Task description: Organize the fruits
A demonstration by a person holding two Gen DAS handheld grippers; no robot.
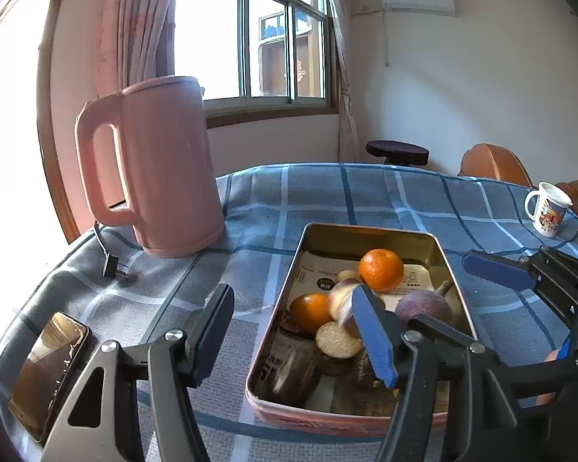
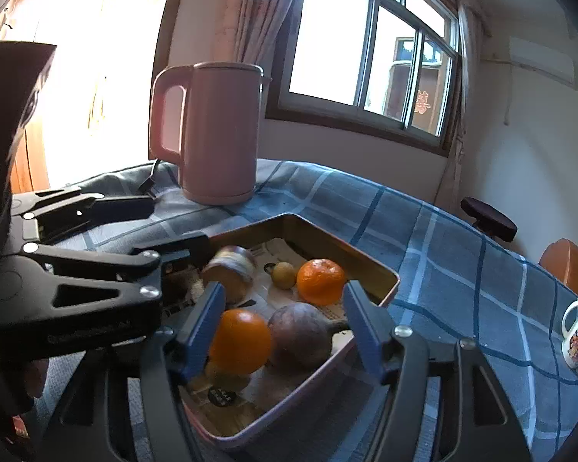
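Seen from the left wrist, the left gripper [image 1: 293, 331] hangs with its jaws standing wide and nothing pressed between them: its one finger is over the checked tablecloth [image 1: 250, 208] and its blue-padded finger [image 1: 373, 338] reaches over the near end of the metal tray [image 1: 316, 419]. Low to its left a dark phone [image 1: 50, 373] lies flat on the cloth. Just beyond that blue pad a pale, blurred fruit [image 1: 343, 304] sits among the tray's contents, with a cut round slice [image 1: 337, 340] and an orange [image 1: 310, 312] beside it; whether the pad touches the pale fruit cannot be told. To the right lies a purplish root [image 1: 424, 306], and farther in a second orange [image 1: 381, 269] rests on printed paper lining the tray floor. Seen from the right wrist, the right gripper [image 2: 285, 327] also stands open over the tray; the near orange [image 2: 241, 340] lies just against its left pad [image 2: 202, 331], clear of the other. Farther left of the left gripper a pink kettle [image 1: 165, 165] stands upright on the cloth, its plug [image 1: 113, 265] lying beside it. Far right, near the table's edge, a printed mug [image 1: 547, 210] stands apart.
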